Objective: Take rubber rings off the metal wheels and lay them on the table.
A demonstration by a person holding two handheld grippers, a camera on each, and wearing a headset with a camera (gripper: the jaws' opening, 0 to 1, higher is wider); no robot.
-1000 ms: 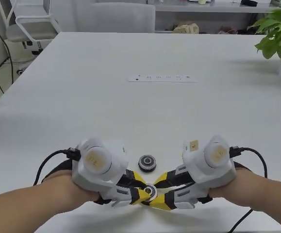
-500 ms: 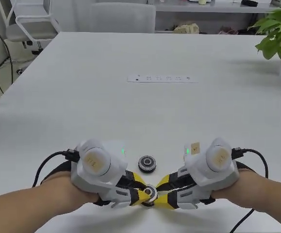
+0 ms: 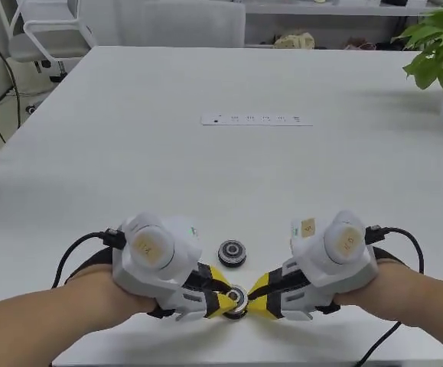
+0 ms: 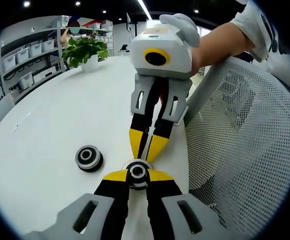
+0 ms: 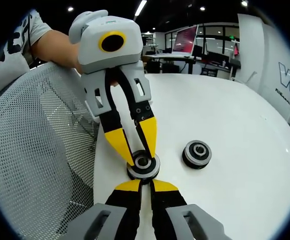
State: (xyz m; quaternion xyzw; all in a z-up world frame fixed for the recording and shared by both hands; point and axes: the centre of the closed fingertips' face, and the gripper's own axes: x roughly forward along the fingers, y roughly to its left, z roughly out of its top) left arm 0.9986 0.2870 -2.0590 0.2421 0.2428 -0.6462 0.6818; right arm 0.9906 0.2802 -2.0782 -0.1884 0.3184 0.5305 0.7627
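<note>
One wheel between both grippers

White table, potted plant far right, office chair beyond.

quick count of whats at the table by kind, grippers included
metal wheel with rubber ring: 2
gripper: 2 (left gripper, right gripper)
power strip: 1
total: 5
</note>
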